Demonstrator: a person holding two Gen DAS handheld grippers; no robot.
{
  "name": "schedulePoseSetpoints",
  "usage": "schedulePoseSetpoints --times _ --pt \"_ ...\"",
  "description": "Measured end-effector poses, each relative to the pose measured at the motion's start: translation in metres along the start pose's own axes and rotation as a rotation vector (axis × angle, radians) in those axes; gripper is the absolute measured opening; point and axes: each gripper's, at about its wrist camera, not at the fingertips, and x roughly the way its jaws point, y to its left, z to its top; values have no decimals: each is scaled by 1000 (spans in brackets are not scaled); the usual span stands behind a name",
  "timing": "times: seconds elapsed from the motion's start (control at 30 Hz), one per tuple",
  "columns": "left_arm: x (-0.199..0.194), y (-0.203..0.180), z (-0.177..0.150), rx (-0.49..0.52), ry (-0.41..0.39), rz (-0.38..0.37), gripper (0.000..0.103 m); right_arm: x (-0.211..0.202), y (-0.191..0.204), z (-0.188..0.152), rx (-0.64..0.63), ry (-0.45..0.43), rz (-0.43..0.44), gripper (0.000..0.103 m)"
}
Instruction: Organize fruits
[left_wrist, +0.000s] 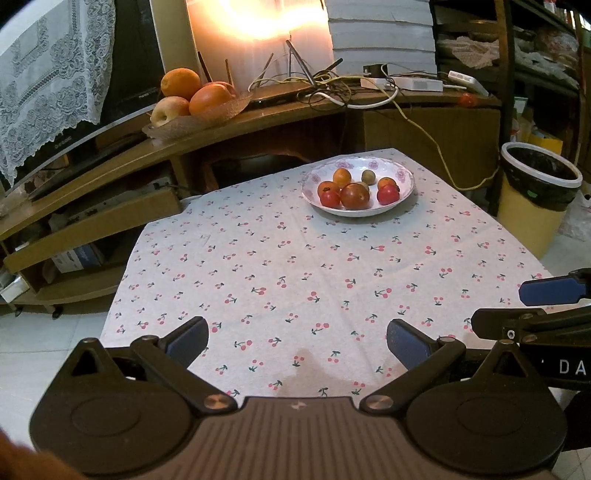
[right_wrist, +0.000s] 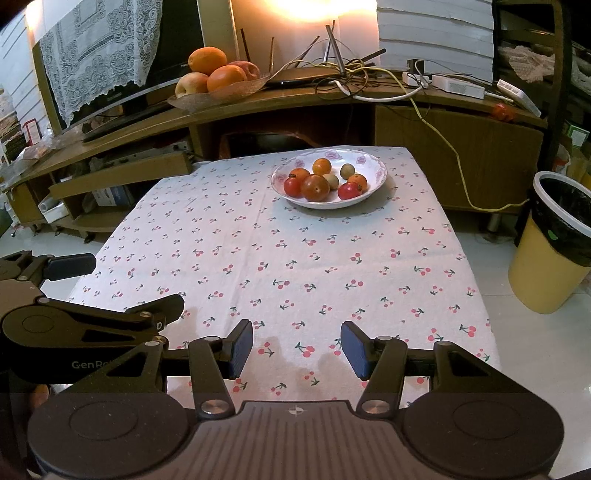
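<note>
Cherry-print tablecloth (right_wrist: 295, 258) over a low table, white plate (right_wrist: 376, 177) of small fruits (right_wrist: 316, 187) at the far edge; both grippers low at near edge, jaws apart, empty; right gripper (right_wrist: 297, 349) faces plate squarely, left gripper (left_wrist: 297, 343) sees it far-right.

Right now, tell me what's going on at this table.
A person holds a claw in each hand, low over the near edge of the cherry-print tablecloth. The left claw and right claw are both open and empty. All the small fruit sits in the white bowl at the far end, untouched. Sorting hasn't begun.
</note>
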Motion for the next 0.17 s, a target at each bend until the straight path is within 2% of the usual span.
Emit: schedulePoseSetpoints --times 0.17 --pt "2 2 1 -10 11 -3 103 -1 2 -2 -3 2 2 56"
